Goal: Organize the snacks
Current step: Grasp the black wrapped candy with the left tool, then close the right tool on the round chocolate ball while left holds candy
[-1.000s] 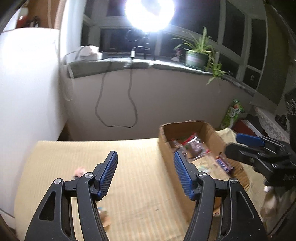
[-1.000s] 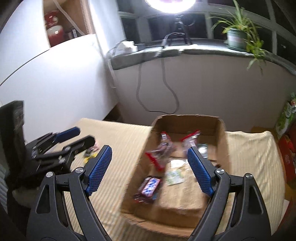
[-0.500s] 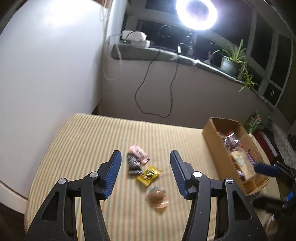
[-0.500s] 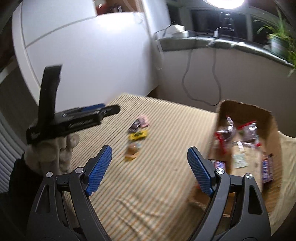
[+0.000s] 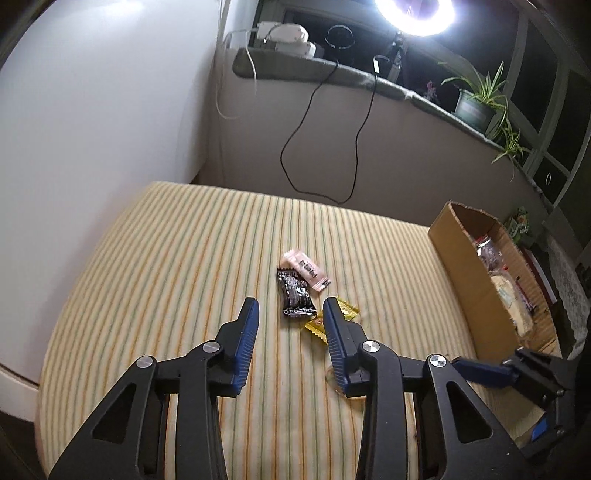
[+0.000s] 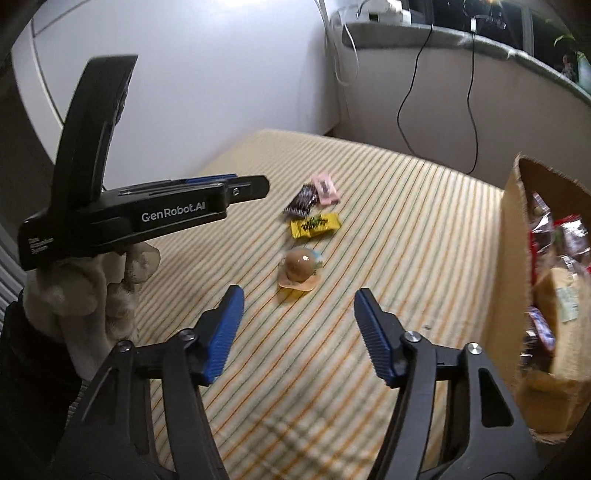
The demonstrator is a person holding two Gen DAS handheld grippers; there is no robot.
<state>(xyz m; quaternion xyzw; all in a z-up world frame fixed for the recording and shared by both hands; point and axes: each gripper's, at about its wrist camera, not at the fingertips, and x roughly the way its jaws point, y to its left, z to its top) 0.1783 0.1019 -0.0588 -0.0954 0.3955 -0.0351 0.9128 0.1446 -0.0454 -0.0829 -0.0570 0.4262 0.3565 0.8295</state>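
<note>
Loose snacks lie mid-table on the striped cloth: a black packet (image 5: 295,293), a pink packet (image 5: 306,269), a yellow packet (image 5: 347,312) and a brown jelly cup (image 6: 301,271). My left gripper (image 5: 291,319) hovers just short of the black packet. Its jaws are closing, with nothing pressed between the pads. Its right finger hides part of the yellow packet and most of the cup. My right gripper (image 6: 299,295) points at the jelly cup from just in front of it, jaws closing and empty. The cardboard box (image 6: 513,236) holding several snacks stands at the right.
A gloved hand (image 6: 92,288) holds the left gripper (image 6: 243,190) at the left of the right wrist view. A white wall lies to the left. A sill with cables, a ring light (image 5: 413,14) and a potted plant (image 5: 476,103) lies behind. The striped cloth (image 5: 166,258) ends in rounded edges.
Both views have swung from the box to the loose snacks, and both grippers have come down closer to them. Both pairs of jaws stand narrower than before.
</note>
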